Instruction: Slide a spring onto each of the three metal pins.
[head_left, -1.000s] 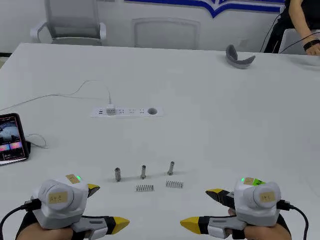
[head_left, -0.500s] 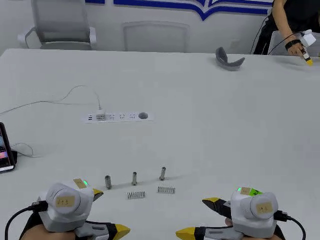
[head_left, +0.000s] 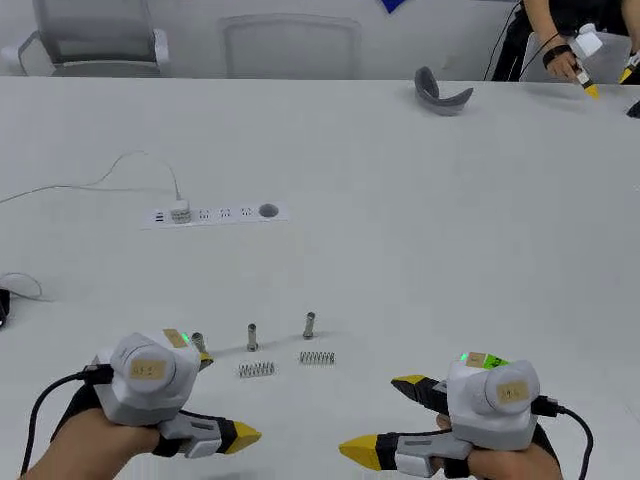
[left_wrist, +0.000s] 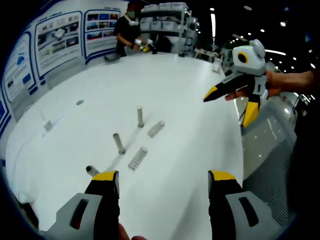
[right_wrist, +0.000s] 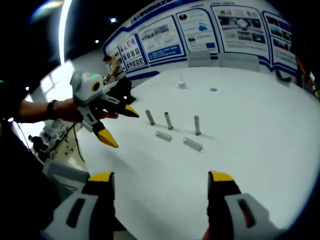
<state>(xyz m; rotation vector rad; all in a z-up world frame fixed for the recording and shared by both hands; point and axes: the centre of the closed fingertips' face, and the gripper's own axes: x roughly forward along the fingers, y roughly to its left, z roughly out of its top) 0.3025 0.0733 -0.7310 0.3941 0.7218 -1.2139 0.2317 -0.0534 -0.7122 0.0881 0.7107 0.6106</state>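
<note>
Low over the near edge of the table (head_left: 420, 200) we hold both grippers level, their jaws angled inward toward each other. Our left gripper (head_left: 226, 397) and right gripper (head_left: 375, 415) each have their jaws spread wide, gripping nothing. Just beyond and between them three pins (head_left: 252, 337) stand upright in a row, the leftmost just beside the left gripper's upper jaw. Two springs (head_left: 256, 369) lie flat in front of the pins, apart from them and from both grippers.
</note>
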